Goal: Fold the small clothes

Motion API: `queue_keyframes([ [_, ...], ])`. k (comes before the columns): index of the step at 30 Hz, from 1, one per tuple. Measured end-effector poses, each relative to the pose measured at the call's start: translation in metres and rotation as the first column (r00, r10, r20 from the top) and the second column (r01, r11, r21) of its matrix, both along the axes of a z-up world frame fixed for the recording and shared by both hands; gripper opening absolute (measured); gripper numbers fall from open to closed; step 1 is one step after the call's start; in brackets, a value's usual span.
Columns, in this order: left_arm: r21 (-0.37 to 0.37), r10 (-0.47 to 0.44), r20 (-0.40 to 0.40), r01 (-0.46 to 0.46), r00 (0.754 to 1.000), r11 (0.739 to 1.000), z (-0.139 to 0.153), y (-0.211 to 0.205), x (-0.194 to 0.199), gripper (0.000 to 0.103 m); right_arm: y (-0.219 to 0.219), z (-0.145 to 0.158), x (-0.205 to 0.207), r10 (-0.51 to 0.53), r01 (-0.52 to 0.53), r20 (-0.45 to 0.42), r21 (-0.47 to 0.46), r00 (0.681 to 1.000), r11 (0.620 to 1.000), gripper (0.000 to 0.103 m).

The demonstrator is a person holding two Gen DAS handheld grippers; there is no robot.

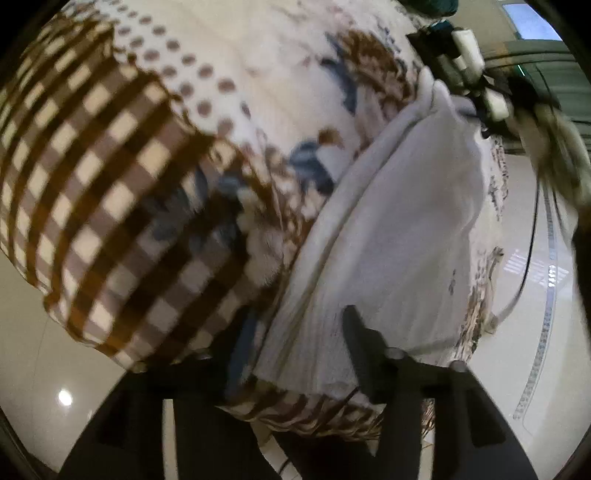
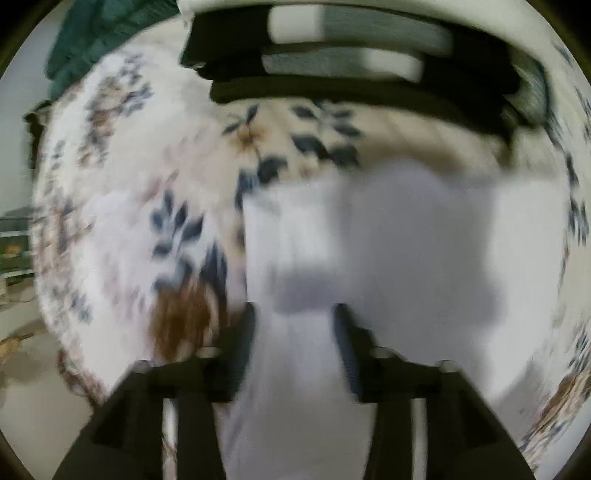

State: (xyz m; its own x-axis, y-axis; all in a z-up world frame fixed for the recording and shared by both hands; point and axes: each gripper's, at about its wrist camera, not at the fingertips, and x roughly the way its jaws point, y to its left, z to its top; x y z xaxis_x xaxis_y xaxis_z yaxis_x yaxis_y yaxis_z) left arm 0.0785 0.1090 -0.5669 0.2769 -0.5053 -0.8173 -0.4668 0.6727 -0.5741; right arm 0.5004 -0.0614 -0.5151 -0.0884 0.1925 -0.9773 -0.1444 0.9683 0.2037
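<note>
A small white garment (image 1: 402,236) lies on a patterned blanket (image 1: 122,177), stretched from near to far. My left gripper (image 1: 295,332) holds its near edge; cloth fills the gap between the two black fingers. My right gripper (image 1: 480,88) shows at the garment's far end in the left wrist view. In the blurred right wrist view, the right gripper (image 2: 295,314) has white cloth (image 2: 388,236) running between its fingers and holds it lifted over the blanket (image 2: 122,206).
The blanket has brown checks, dots and blue-brown flowers. A stack of dark and white folded clothes (image 2: 351,62) lies at the far side. A dark green cloth (image 2: 96,33) lies at the far left. Pale tiled floor (image 1: 532,280) shows beyond the blanket's edge.
</note>
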Motion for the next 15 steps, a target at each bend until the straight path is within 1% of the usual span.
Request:
queue_keyframes([
  [1,-0.002,-0.010,0.005,0.010,1.000,1.000,0.003,0.001,0.001,0.051,-0.013,0.009,-0.016,0.007,-0.007,0.009,0.008,1.000,1.000,0.051],
  [2,-0.001,-0.027,0.006,0.027,1.000,1.000,0.005,0.001,0.003,0.051,-0.032,0.019,-0.043,0.019,-0.019,0.021,-0.007,1.000,1.000,0.054],
  [3,0.001,-0.044,0.004,0.044,0.999,0.999,0.006,-0.001,0.005,0.051,-0.046,0.024,-0.063,0.020,-0.019,0.031,-0.023,0.999,1.000,0.056],
  [4,0.007,-0.063,-0.002,0.063,0.998,0.998,0.006,-0.004,0.009,0.051,-0.069,0.028,-0.094,0.010,-0.009,0.031,-0.047,0.999,0.999,0.057],
  [6,0.019,-0.110,-0.015,0.111,0.994,0.994,0.005,-0.015,0.017,0.051,-0.103,0.019,-0.146,-0.019,0.017,-0.030,-0.083,0.999,0.996,0.058],
  [7,0.027,-0.129,-0.022,0.129,0.991,0.991,0.003,-0.021,0.022,0.051,-0.123,0.007,-0.179,-0.057,0.049,-0.092,-0.083,0.994,0.995,0.058],
  [8,0.029,-0.150,-0.032,0.150,0.988,0.988,0.000,-0.028,0.026,0.051,-0.139,-0.006,-0.208,-0.097,0.086,-0.159,-0.079,0.983,0.993,0.058],
  [9,0.040,-0.165,-0.049,0.167,0.985,0.985,-0.003,-0.034,0.027,0.049,-0.154,-0.021,-0.234,-0.147,0.135,-0.226,-0.068,0.963,0.989,0.058],
  [10,0.070,-0.178,-0.071,0.183,0.981,0.981,-0.006,-0.039,0.029,0.044,-0.165,-0.035,-0.257,-0.189,0.181,-0.287,-0.054,0.939,0.982,0.058],
  [11,0.102,-0.194,-0.080,0.201,0.978,0.974,-0.006,-0.044,0.032,0.033,-0.178,-0.055,-0.286,-0.235,0.238,-0.363,-0.036,0.902,0.971,0.058],
  [12,0.124,-0.201,-0.090,0.211,0.975,0.970,-0.006,-0.046,0.033,0.007,-0.184,-0.067,-0.305,-0.263,0.279,-0.401,-0.019,0.877,0.960,0.058],
  [13,0.145,-0.198,-0.102,0.212,0.975,0.967,-0.005,-0.046,0.034,0.008,-0.188,-0.076,-0.319,-0.281,0.309,-0.422,-0.001,0.862,0.951,0.053],
  [14,0.151,-0.185,-0.101,0.199,0.978,0.968,-0.002,-0.045,0.034,0.007,-0.192,-0.083,-0.336,-0.305,0.350,-0.426,0.028,0.852,0.936,0.027],
  [15,0.157,-0.174,-0.099,0.188,0.980,0.970,0.002,-0.045,0.036,0.007,-0.193,-0.086,-0.345,-0.319,0.371,-0.421,0.046,0.849,0.927,0.008],
])
